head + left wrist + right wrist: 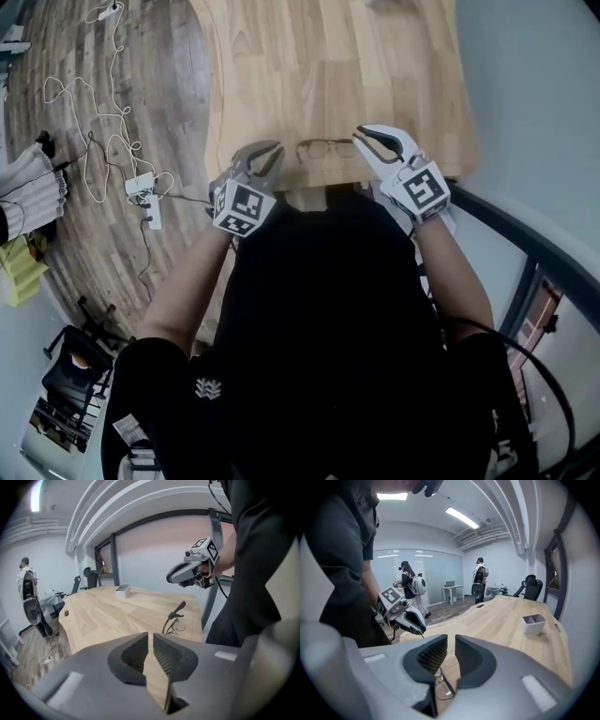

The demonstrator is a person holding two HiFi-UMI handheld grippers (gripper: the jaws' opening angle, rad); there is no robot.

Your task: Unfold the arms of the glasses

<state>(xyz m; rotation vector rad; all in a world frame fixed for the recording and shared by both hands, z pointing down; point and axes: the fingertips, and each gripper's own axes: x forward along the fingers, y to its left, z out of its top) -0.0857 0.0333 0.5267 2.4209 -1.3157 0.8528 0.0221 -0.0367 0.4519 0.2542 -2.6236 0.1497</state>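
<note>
Glasses (pixel 326 148) lie on table (pixel 328 66) by its near edge. Left gripper (pixel 272 155) & right gripper (pixel 364 141) hover over that edge, jaws narrowly apart, both empty. Light, thin, prob fragile: pinch arm near hinge, gently

My head camera – high up, looking steeply down past my torso onto wooden table (pixel 328 66) near edge. Left gripper camera – close behind own jaws, facing across table toward right gripper (pixel 171 576). Right gripper camera faces back at left gripper (pixel 421 627). All three share glasses (pixel 326 148), table edge.
</note>
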